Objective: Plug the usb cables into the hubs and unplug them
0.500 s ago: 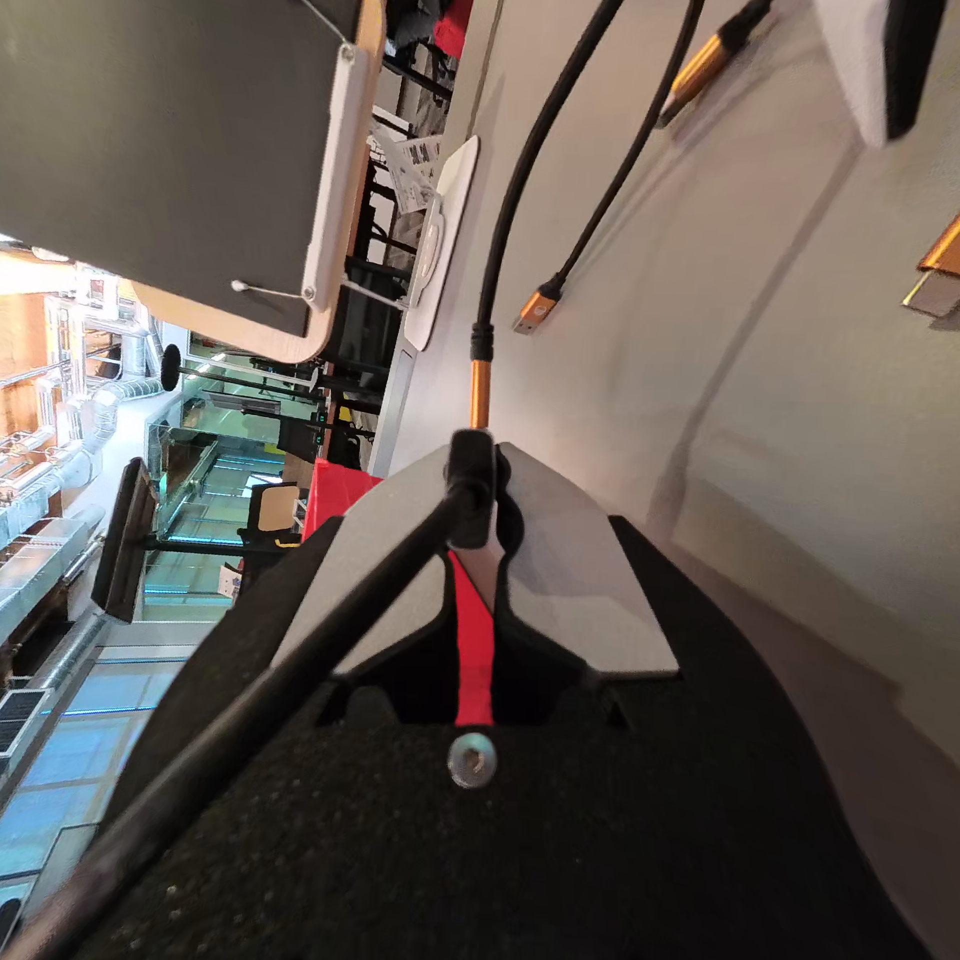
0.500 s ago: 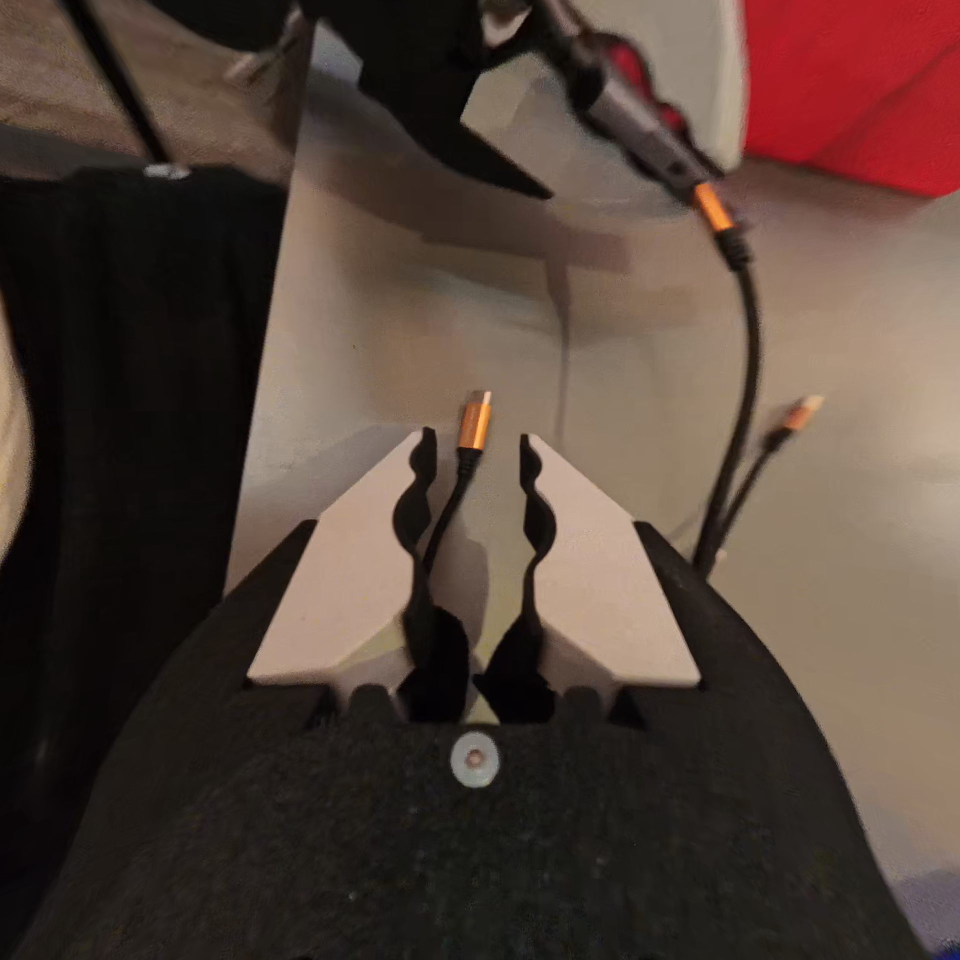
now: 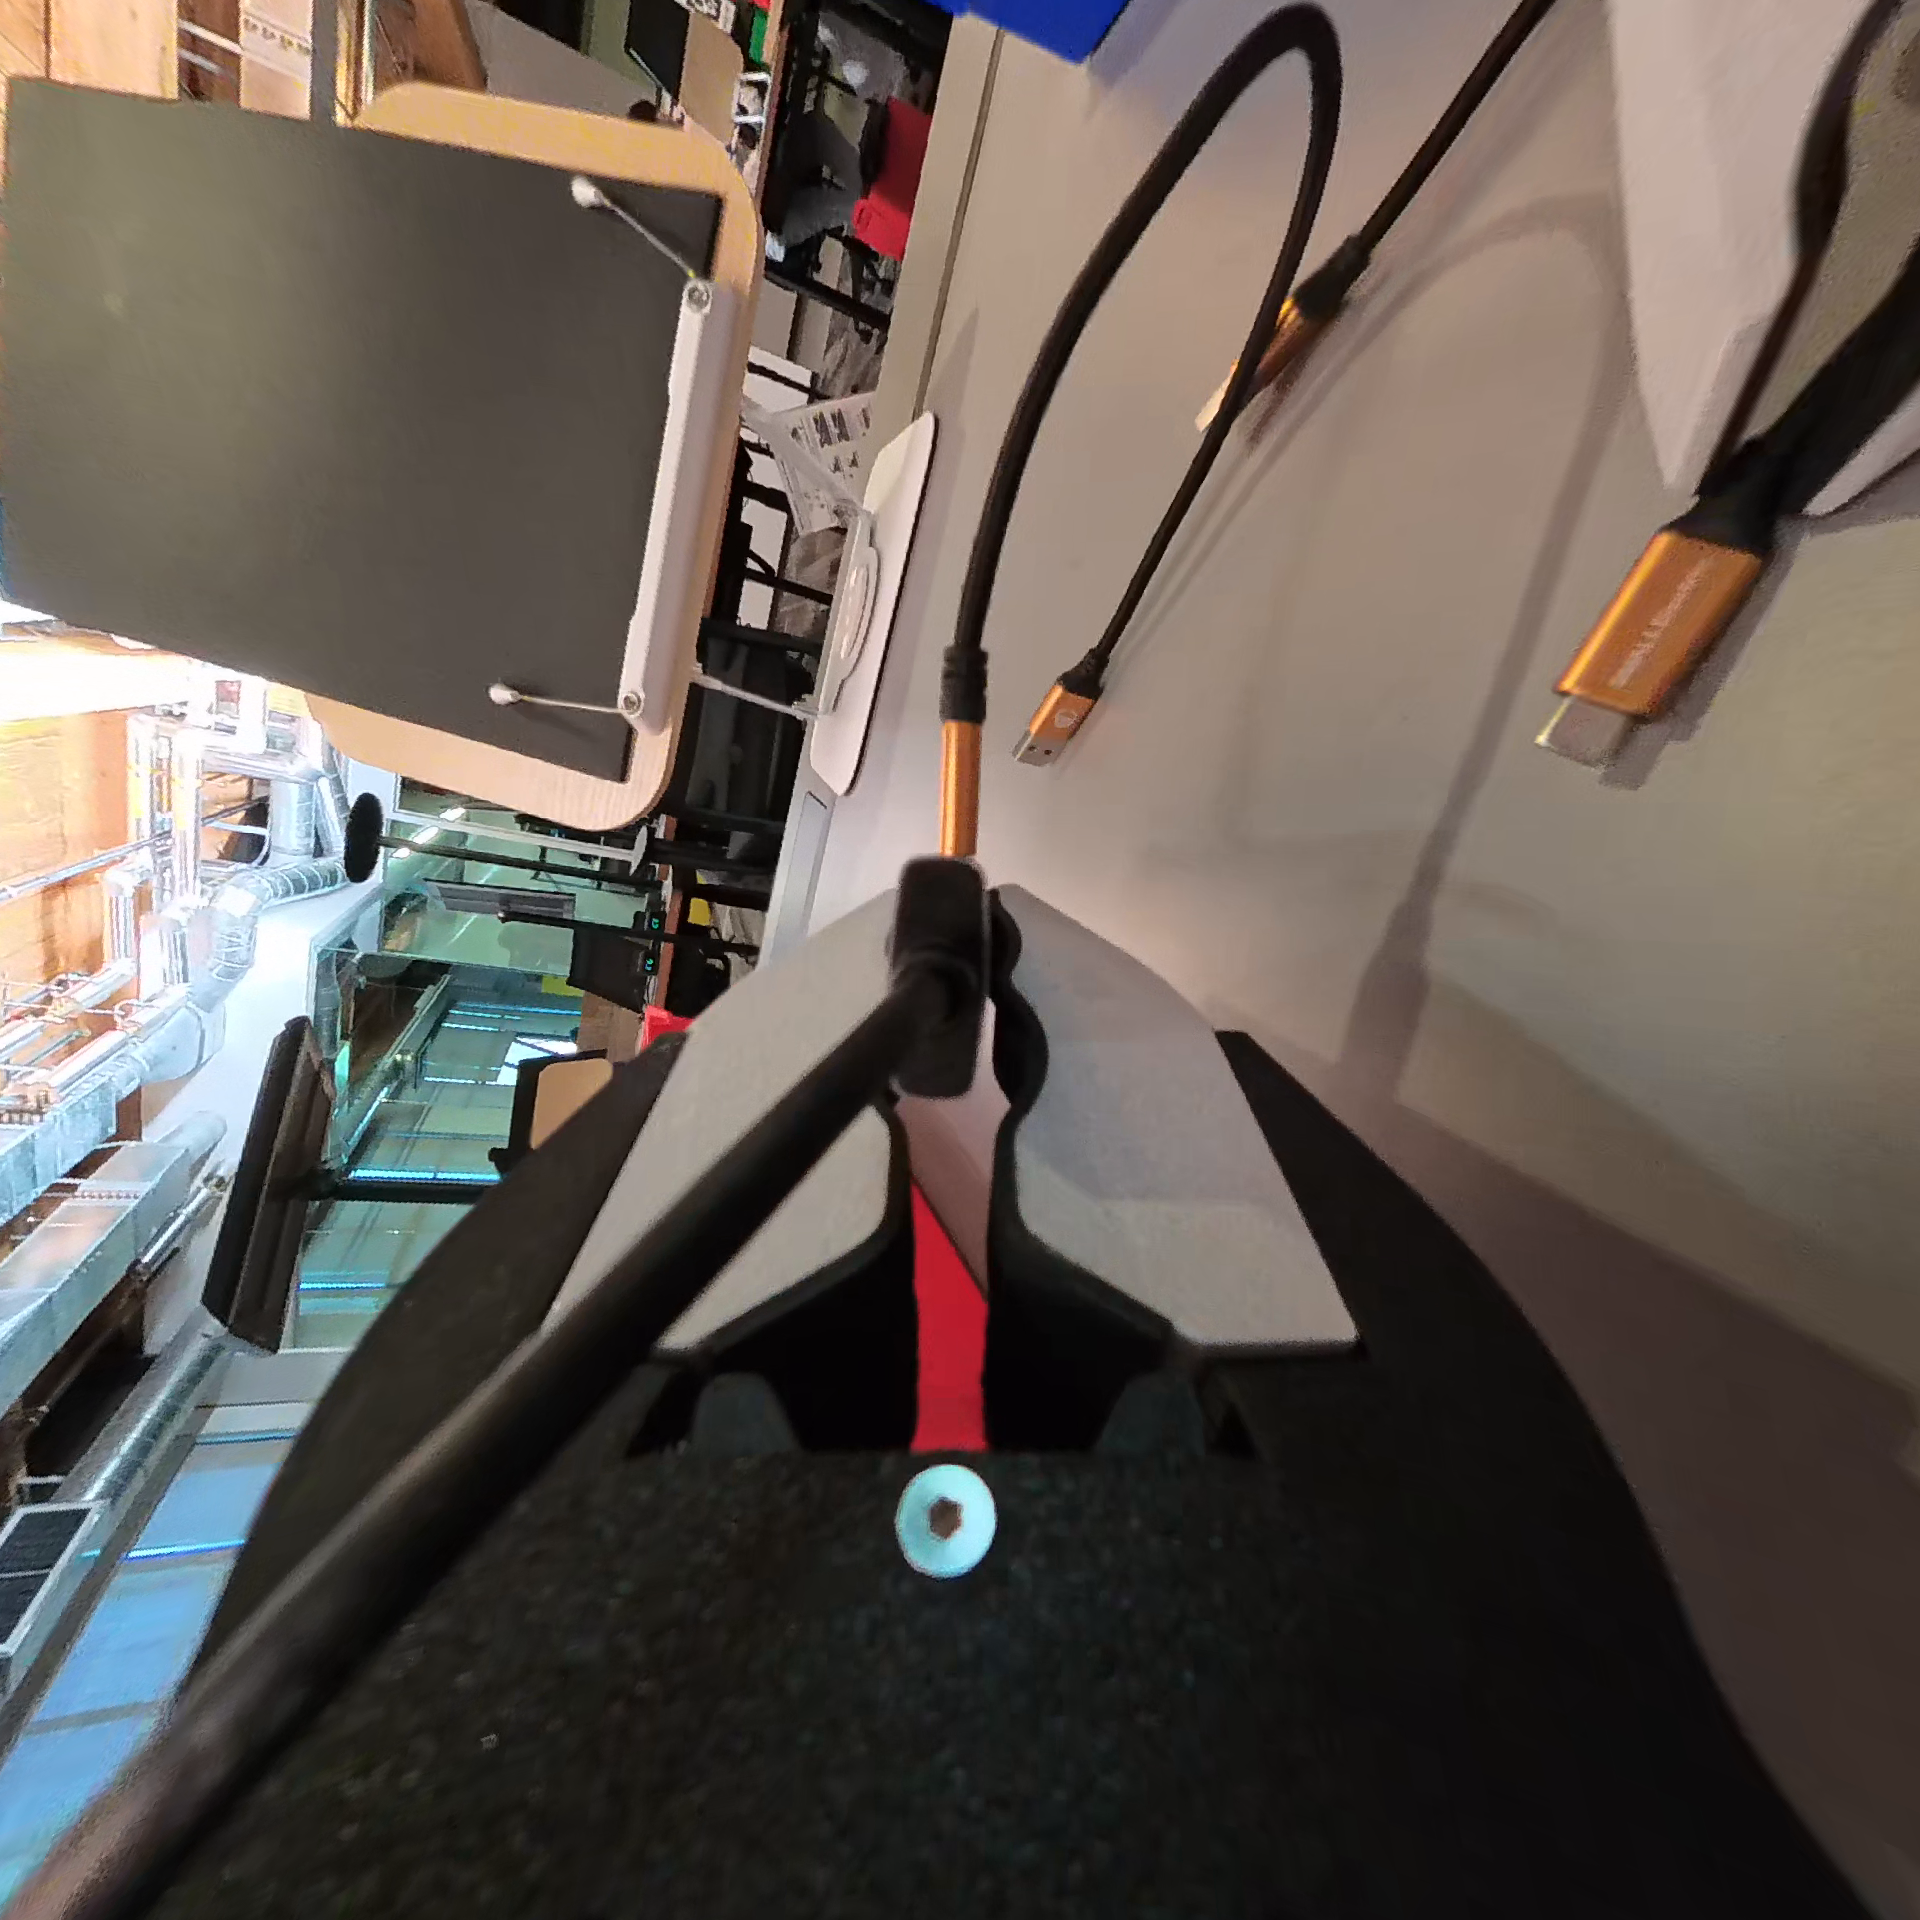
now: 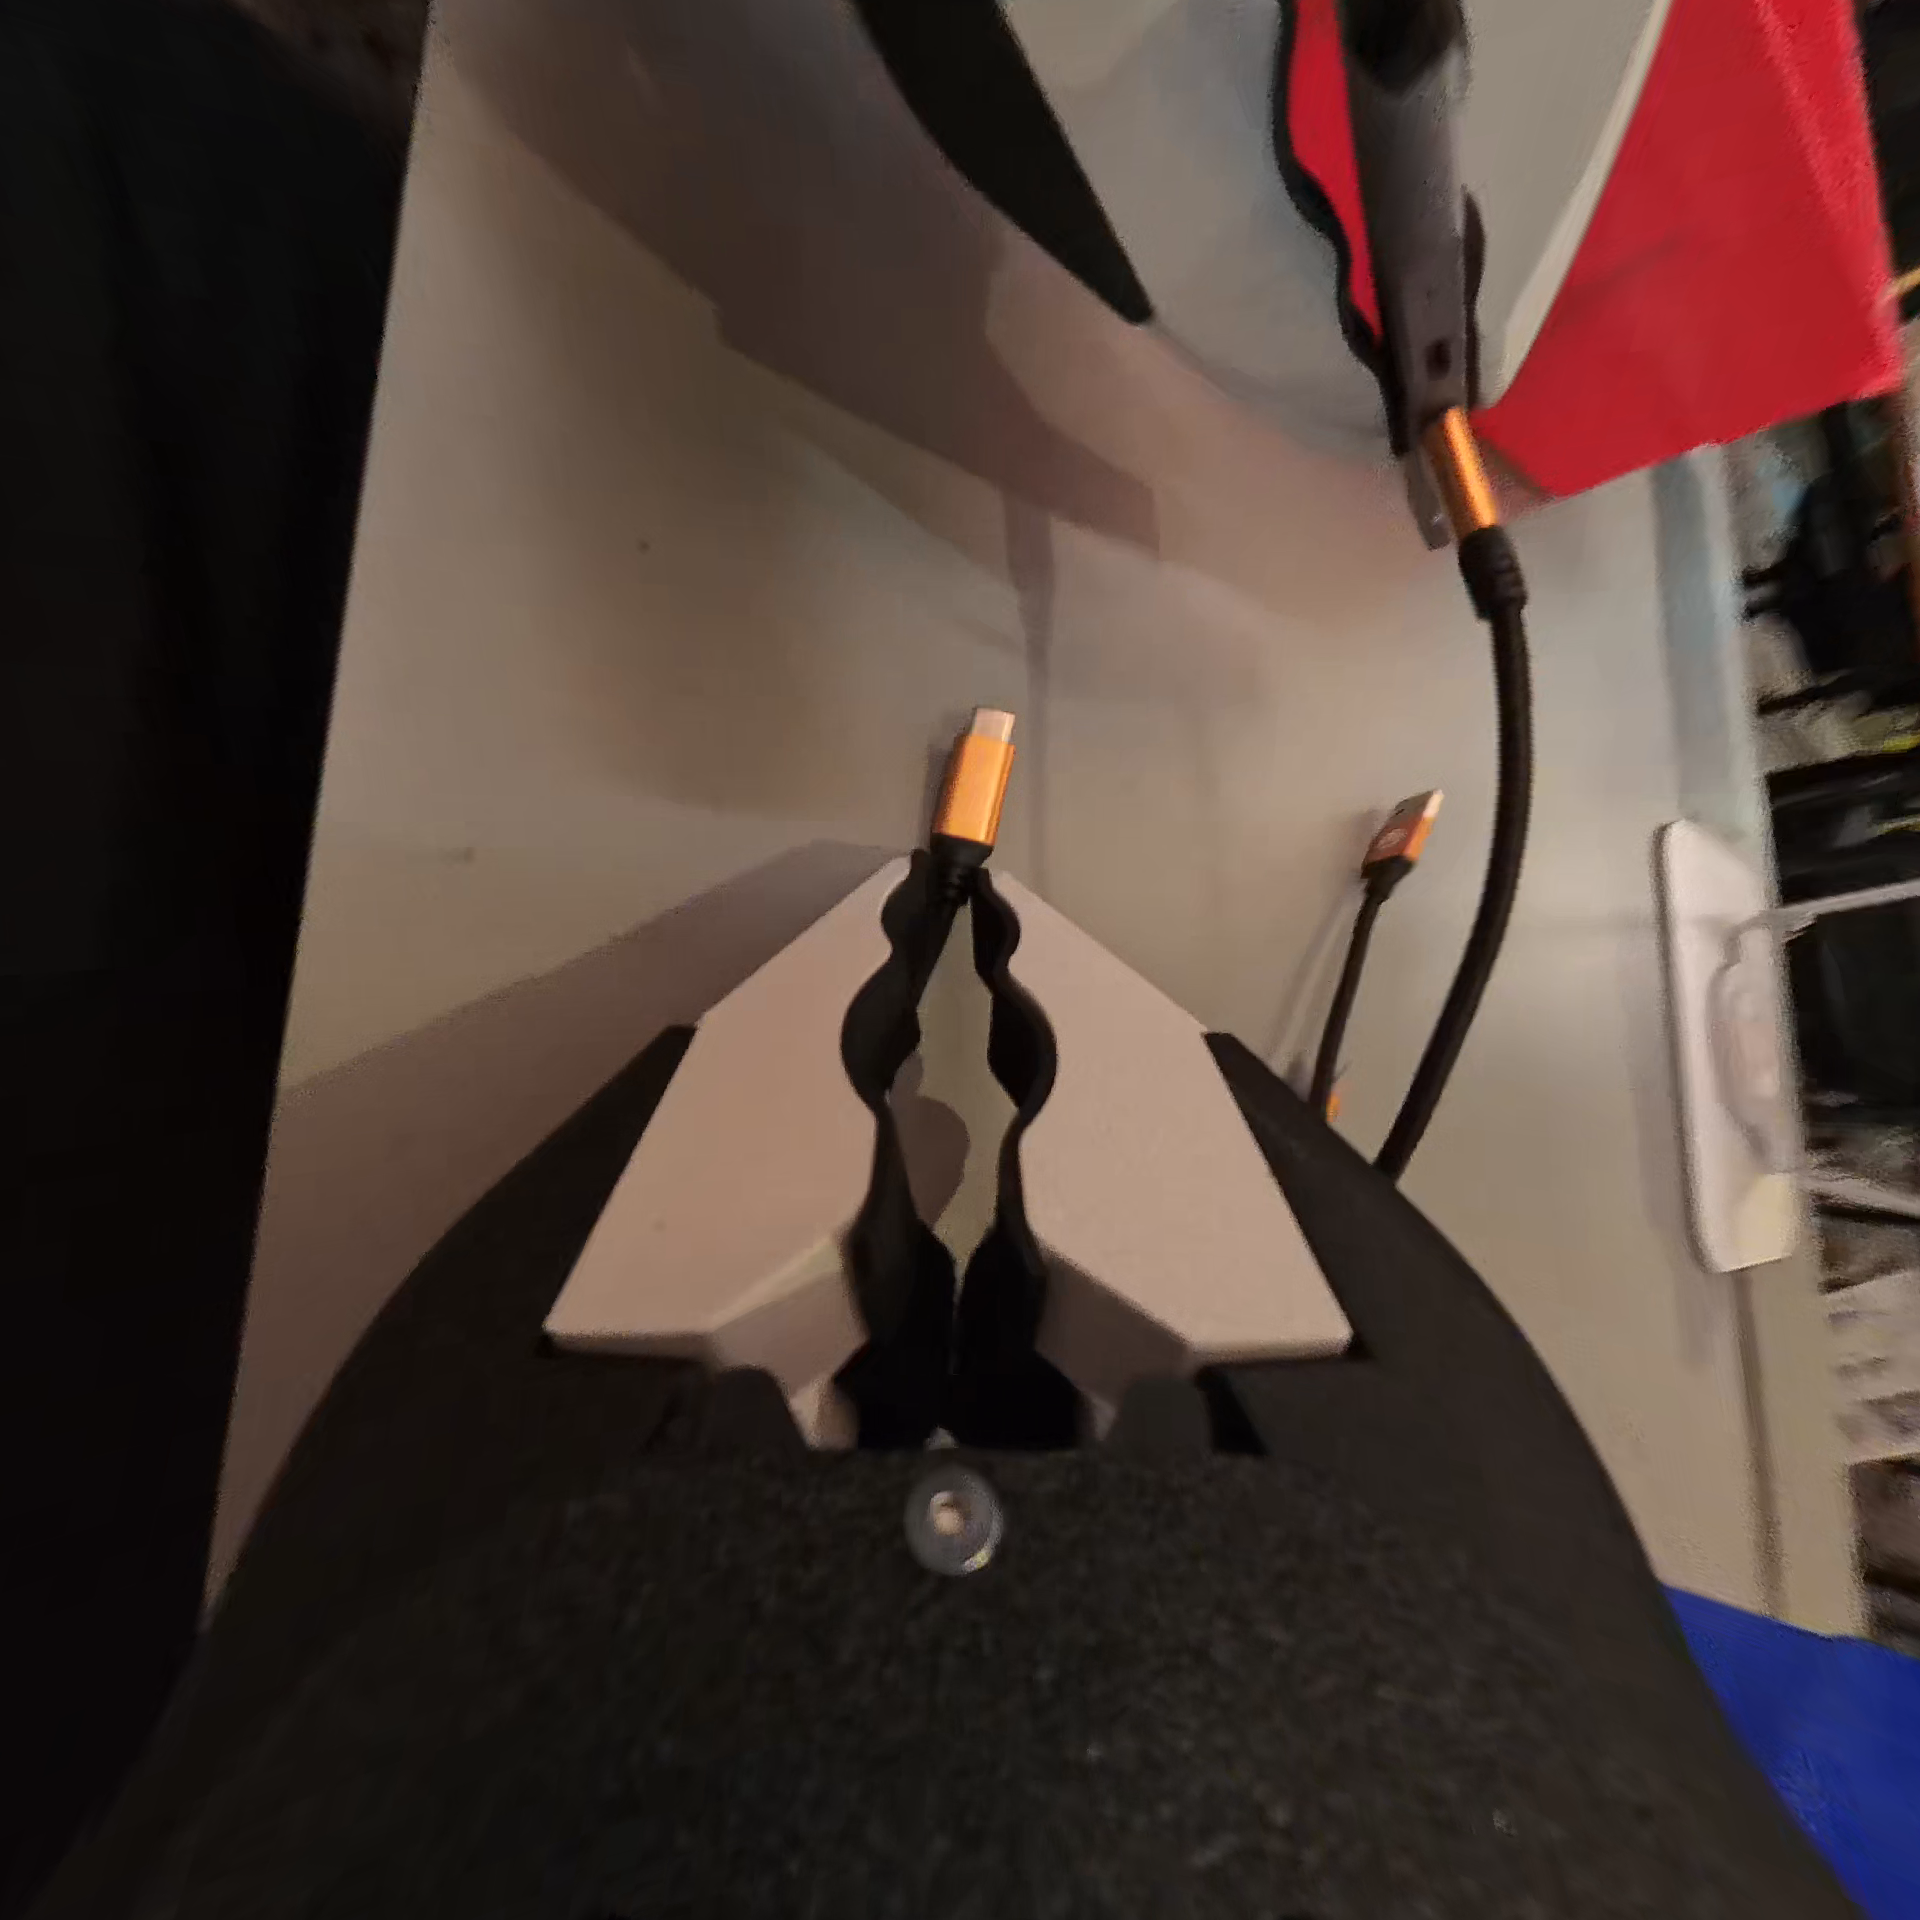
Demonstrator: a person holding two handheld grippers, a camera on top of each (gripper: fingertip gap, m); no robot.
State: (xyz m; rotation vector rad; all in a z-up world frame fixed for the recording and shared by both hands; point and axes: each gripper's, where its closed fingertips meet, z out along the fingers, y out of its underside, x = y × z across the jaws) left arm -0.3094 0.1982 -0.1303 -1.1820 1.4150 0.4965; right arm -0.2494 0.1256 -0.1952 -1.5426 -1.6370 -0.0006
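Whereas half a second earlier the right tongs (image 4: 951,883) were spread around the orange-tipped cable (image 4: 971,784), they are now pinching its neck above the bench (image 4: 623,623); the left tongs (image 3: 951,935) are still gripping the hub (image 3: 935,987), so insertion is likely approaching.

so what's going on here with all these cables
A person is working with two handheld grippers over a grey table. The left gripper is shut on a small dark hub, with a thick black cable's orange plug seated in its front end. The right gripper is shut on a thinner cable just behind its orange plug, tip pointing forward and not plugged in. Another orange-tipped cable lies loose on the table.
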